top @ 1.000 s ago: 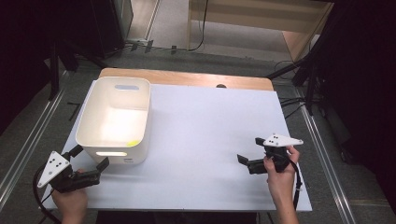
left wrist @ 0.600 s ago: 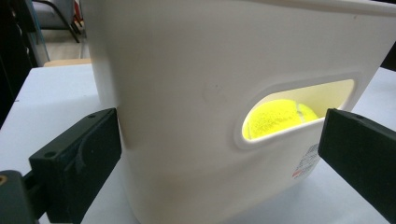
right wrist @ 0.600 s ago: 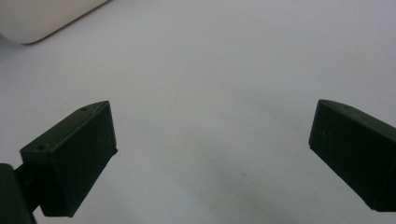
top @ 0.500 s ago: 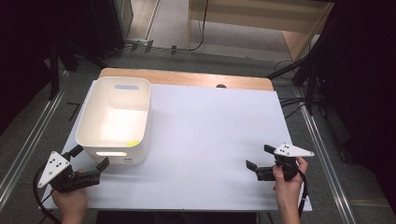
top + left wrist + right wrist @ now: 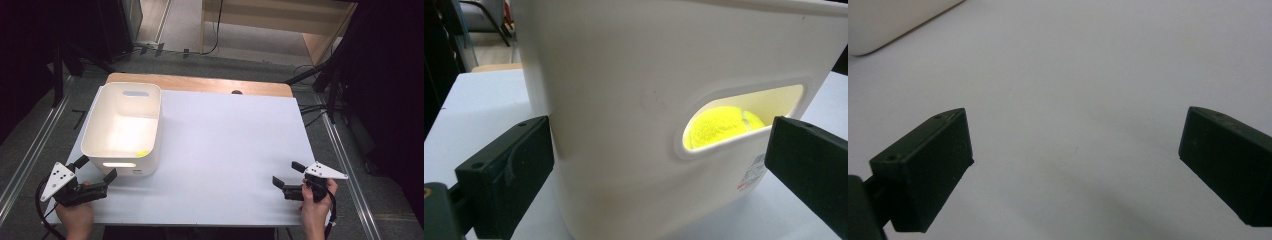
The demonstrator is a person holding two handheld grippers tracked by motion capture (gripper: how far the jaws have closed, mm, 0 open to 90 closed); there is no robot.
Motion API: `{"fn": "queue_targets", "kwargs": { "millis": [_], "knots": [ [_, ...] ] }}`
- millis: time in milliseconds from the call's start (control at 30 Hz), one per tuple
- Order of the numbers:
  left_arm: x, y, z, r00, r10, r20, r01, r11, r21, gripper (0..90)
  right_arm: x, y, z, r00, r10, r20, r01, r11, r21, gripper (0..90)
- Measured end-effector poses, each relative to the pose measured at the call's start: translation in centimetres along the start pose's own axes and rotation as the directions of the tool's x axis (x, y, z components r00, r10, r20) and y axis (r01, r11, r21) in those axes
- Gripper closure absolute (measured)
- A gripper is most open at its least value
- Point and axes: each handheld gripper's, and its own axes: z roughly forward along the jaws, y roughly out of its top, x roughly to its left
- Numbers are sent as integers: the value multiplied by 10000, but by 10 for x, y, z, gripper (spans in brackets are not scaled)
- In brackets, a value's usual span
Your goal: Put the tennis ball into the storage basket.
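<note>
While the left claw [image 5: 659,165] is sitting spread wide at the near end of the white bin [image 5: 125,125], its two jaws are flanking the bin's near wall and gripping nothing; whether the left-hand jaw is touching the plastic cannot be told. A yellow tennis ball [image 5: 719,127] is lying inside the bin, showing through the handle cut-out [image 5: 744,117] in that wall. The step in hand is judged to be taking hold of the bin at this end. To do it well, the operator should be centring the jaws on the handle cut-out, seating one jaw through it, and closing squarely so the thin wall is not twisting. The right claw [image 5: 286,175] is resting open and empty over bare desk [image 5: 225,150], well apart from the bin, near the desk's right front corner.
</note>
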Motion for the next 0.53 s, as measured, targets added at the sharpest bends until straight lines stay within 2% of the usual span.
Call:
{"fn": "queue_targets", "kwargs": {
  "millis": [333, 533],
  "knots": [
    [0, 0, 0, 10000, -6, 10, 6, 10000, 6, 0, -11, -12, -11, 9986, 519, 54, -514, 9964, -667, 0],
    [0, 0, 1, 10000, -1, -16, 1, 10000, 3, 0, -16, -16, -12, 9983, 557, 145, -545, 9959, -727, 0]
  ]
}}
